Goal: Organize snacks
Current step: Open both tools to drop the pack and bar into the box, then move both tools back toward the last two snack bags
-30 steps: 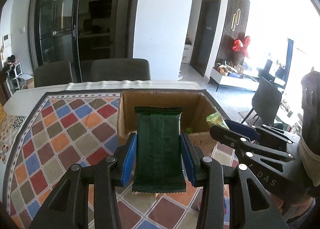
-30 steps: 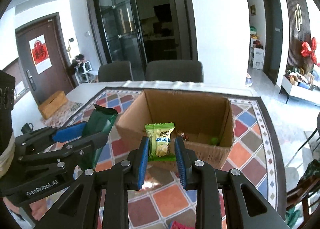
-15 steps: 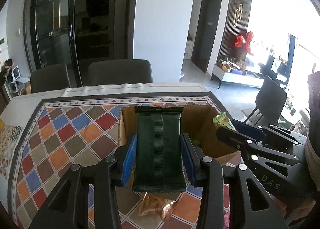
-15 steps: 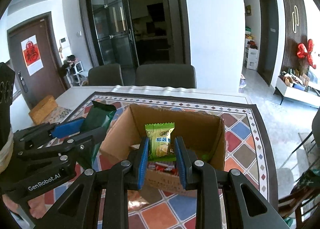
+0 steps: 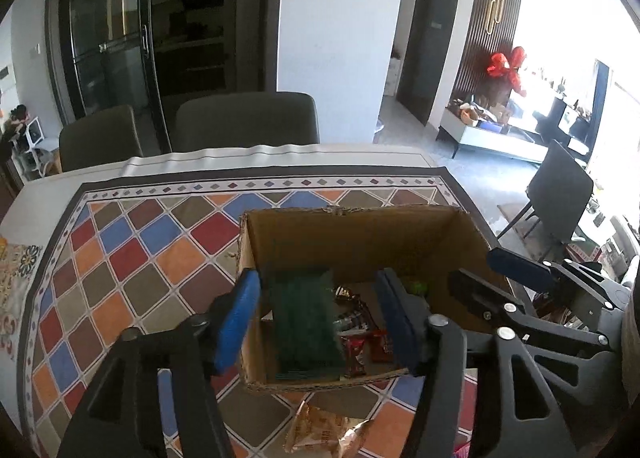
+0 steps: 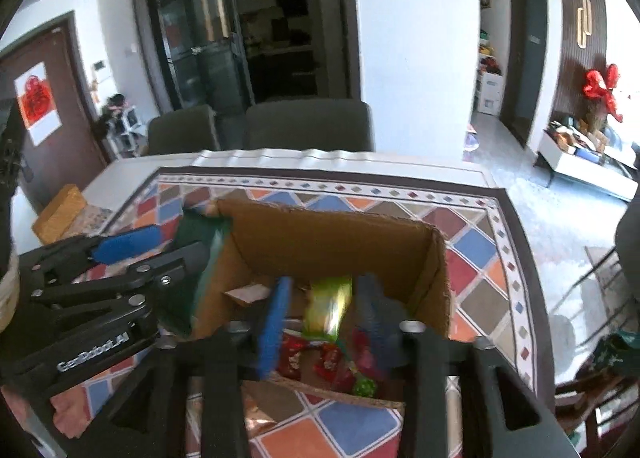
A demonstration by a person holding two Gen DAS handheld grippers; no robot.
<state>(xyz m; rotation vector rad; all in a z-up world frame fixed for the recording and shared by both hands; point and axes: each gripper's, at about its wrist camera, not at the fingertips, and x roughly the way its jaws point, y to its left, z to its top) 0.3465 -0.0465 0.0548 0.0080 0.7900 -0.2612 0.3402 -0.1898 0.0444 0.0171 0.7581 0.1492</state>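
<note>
An open cardboard box [image 5: 360, 226] [image 6: 332, 238] stands on the patterned tablecloth with several wrapped snacks on its floor. My left gripper [image 5: 320, 314] is open over the box's near left part. A dark green snack pack [image 5: 306, 322] is loose between its blue pads, blurred, dropping into the box. My right gripper [image 6: 324, 318] is open over the box's near side. A light green snack packet [image 6: 326, 312] is loose and tilted between its pads, blurred, falling.
A crinkled brown wrapper [image 5: 320, 432] lies on the tablecloth in front of the box. Two grey chairs [image 5: 244, 122] stand at the table's far edge. A yellow-brown item [image 6: 60, 212] lies at the far left of the table.
Both grippers moved forward over the box and opened. The dark green pack and the light green packet were let go and are dropping into the box.
</note>
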